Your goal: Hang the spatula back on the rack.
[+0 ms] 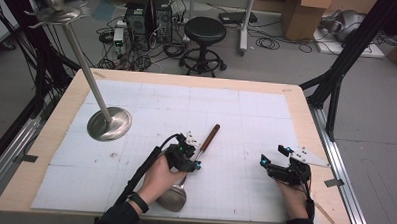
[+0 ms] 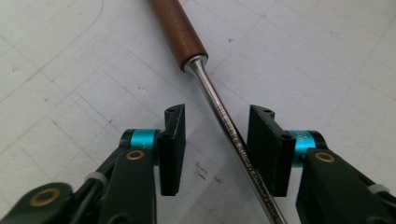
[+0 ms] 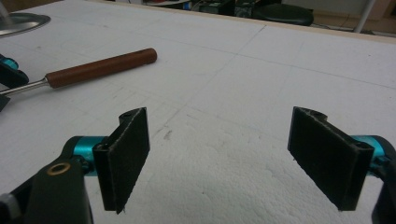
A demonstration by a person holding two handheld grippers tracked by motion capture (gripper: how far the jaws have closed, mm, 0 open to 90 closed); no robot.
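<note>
A ladle lies on the white mat, its brown wooden handle point(image 1: 209, 135) pointing away and its steel bowl point(image 1: 172, 197) near the front edge, by the person's left hand. My left gripper point(image 1: 195, 151) is open. In the left gripper view its jaws straddle the steel shaft point(image 2: 233, 140) just below the handle point(image 2: 180, 28), with a gap on each side; the left gripper point(image 2: 215, 116) is low over the mat. My right gripper point(image 1: 274, 154) is open and empty at the front right. The right gripper point(image 3: 219, 116) faces bare mat, with the ladle handle point(image 3: 102, 67) off to its left.
A steel stand with a round base point(image 1: 109, 123) and a tall leaning pole stands at the mat's left; its base rim point(image 3: 21, 21) is seen far left. The wooden table edge point(image 1: 306, 121) frames the mat. A black stool point(image 1: 205, 29) and cables sit beyond.
</note>
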